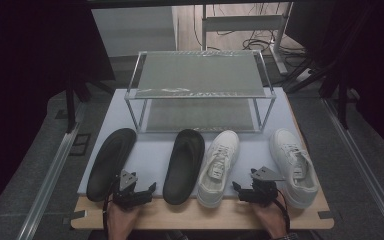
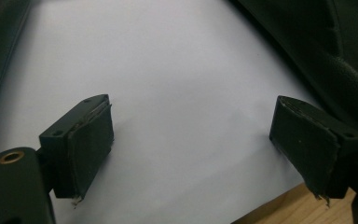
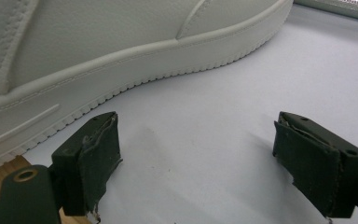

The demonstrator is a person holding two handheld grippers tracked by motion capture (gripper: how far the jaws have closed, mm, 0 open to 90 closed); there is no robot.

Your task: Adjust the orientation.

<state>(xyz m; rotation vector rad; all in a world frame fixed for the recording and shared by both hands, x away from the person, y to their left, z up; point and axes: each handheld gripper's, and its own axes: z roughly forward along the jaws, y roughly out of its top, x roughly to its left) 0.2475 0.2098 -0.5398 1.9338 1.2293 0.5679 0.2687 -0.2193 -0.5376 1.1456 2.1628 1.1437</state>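
Observation:
Four pieces of footwear lie in a row on a pale mat (image 1: 155, 150): a black slipper (image 1: 111, 162) at the left, a second black slipper (image 1: 184, 165), a white sneaker (image 1: 220, 167), and another white sneaker (image 1: 294, 165) at the right. My left gripper (image 1: 134, 190) rests at the mat's near edge between the two slippers. It is open (image 2: 193, 119) over bare mat, with one slipper (image 2: 335, 46) close on its right. My right gripper (image 1: 256, 187) sits between the two sneakers, open (image 3: 196, 126) and holding nothing. The sole of a white sneaker (image 3: 121, 42) runs just beyond its left jaw.
A two-tier metal rack (image 1: 200, 90) with mesh shelves stands at the back of the mat. The mat lies on a wooden board (image 1: 200, 217) whose front edge is near the hands. Metal rails (image 1: 55, 170) flank the table, and cables and desk legs lie beyond the rack.

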